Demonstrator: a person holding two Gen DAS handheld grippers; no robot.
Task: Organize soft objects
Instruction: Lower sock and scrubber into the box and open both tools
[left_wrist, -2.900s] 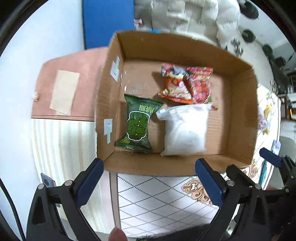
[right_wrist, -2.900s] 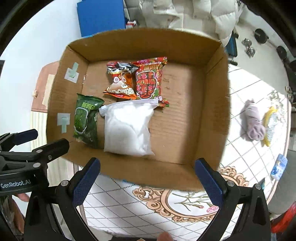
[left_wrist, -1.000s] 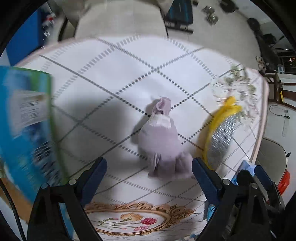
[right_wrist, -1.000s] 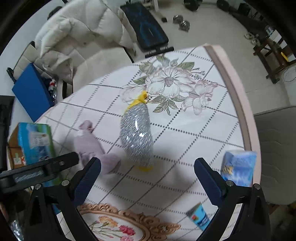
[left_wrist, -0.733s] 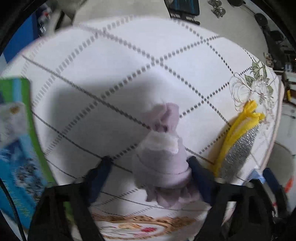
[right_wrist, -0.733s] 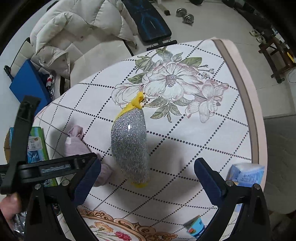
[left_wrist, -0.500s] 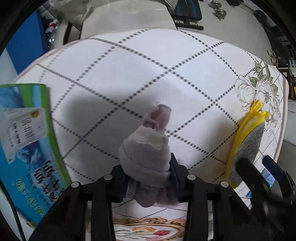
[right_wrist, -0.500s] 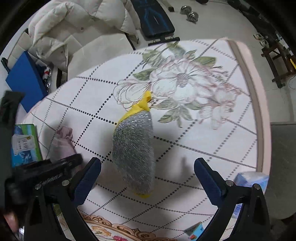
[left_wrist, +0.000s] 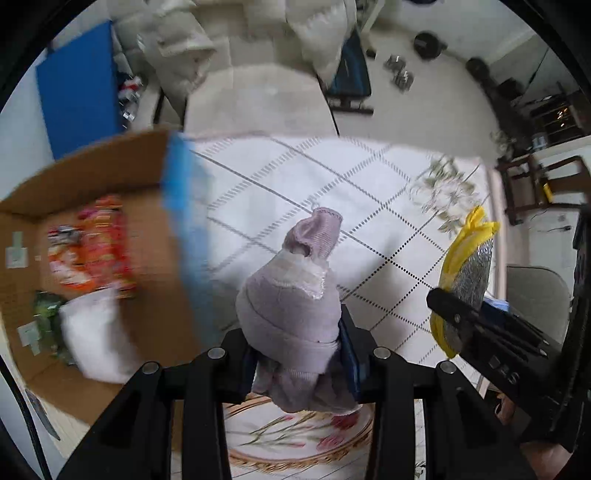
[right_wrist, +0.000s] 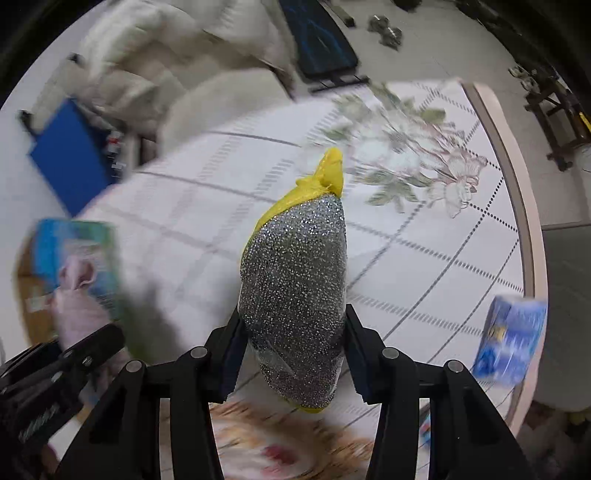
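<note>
The lilac rolled cloth (left_wrist: 291, 314) is sitting between the jaws of the left gripper (left_wrist: 301, 354), which are clenched on its lower part, and it is standing up above the white table with the diamond pattern (left_wrist: 332, 192). The silver glitter sponge with yellow edge (right_wrist: 295, 288) is being held in the same way by the right gripper (right_wrist: 291, 363), its jaws pressing on both sides of it, with the yellow tip pointing away from the camera.

On the left in the left wrist view, the cardboard box (left_wrist: 85, 173) is lying open (this part is blurred). Inside it, the red snack packets (left_wrist: 96, 243), a white bag (left_wrist: 96, 336) and a green packet (left_wrist: 46, 314) are lying together. A blue and green carton (right_wrist: 74, 254) is standing against the box wall. Near the table's right edge, a blue tissue pack (right_wrist: 511, 339) is lying.
</note>
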